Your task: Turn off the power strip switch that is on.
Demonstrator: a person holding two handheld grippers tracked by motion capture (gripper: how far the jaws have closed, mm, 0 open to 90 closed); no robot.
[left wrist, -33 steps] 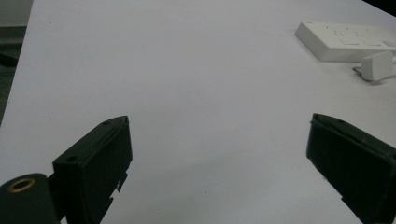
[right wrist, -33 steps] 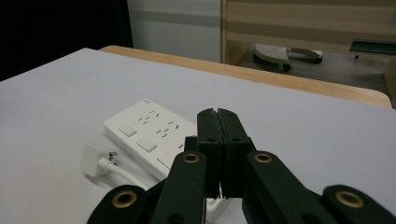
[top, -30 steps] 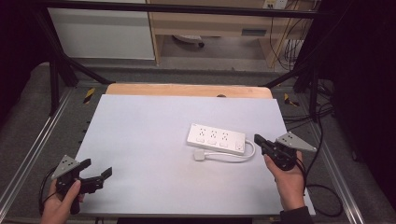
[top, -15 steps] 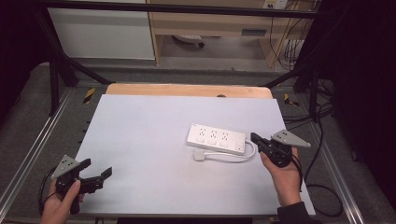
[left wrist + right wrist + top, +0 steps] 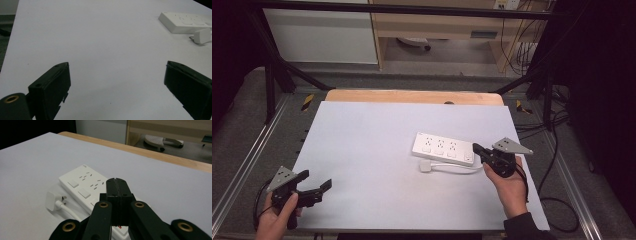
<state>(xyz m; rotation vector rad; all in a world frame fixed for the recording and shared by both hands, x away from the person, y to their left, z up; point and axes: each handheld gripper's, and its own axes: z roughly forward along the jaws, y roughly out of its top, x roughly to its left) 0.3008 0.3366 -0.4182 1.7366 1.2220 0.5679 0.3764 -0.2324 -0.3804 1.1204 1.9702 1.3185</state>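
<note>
Edging a touch closer since a second ago, the right gripper (image 5: pixel 477 149) now sits with its jaws pressed fully together, nothing between them, tips right at the near end of the white power strip (image 5: pixel 443 148), which lies right of centre on the counter (image 5: pixel 362 140) with its plug (image 5: pixel 427 167) just beside it. Looks like an approach to poke the strip's end switch; the next move wants a small, steady push down. Left gripper (image 5: pixel 314 186) waits wide and empty at the near-left corner.
</note>
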